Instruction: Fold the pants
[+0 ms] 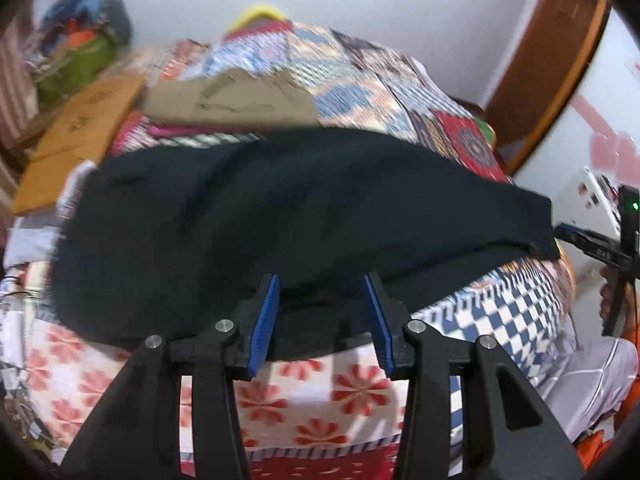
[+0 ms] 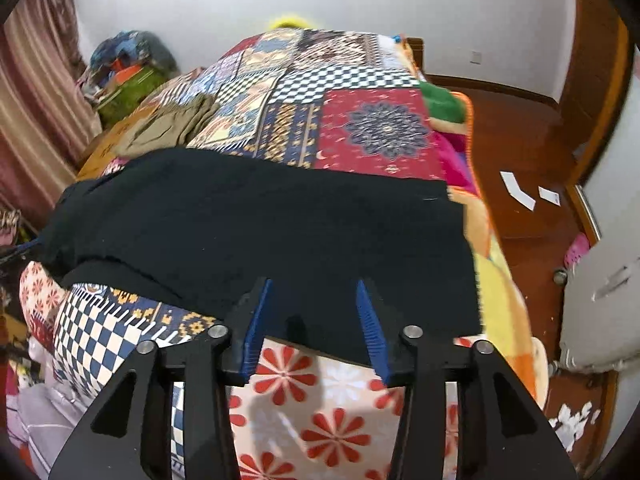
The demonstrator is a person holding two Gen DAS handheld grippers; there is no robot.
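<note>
1. Pants (image 2: 256, 232) first: soft black cloth lying across the bed (image 2: 372, 128), spread wide on the patchwork quilt, in front of both tools.
2. Handling call: they look light and limp, no stiffness at all. Expect them to sag and drape the moment an edge lifts, and a pinch may gather several layers at once.
3. Slip risk looks low; this is matte cloth, not shiny. Nothing fragile here.
4. Left tool (image 1: 323, 280) is spread wide, blue pads apart, nothing between them. Its tips sit just at the near hem, the pants (image 1: 280, 216) filling the view from nine to three o'clock.
5. Right tool (image 2: 314, 286) is wide too and empty, pads poised over the near edge of the cloth.
6. Where to grab, in my judgement: pinch at the edges, not the middle. In the right wrist view the squared end runs down the three o'clock side, a good spot for that tool.
7. In the left wrist view the cloth's right end tapers to a corner at three o'clock, beside the other tool.
8. Looks: plain, dark, nearly featureless, with shallow ripples. In the right wrist view a second layer seems to peek out at eight o'clock; I cannot tell waistband from leg ends.
9. Beige garment (image 2: 168, 128) sits beyond, at eleven o'clock, apart from the pants.
</note>
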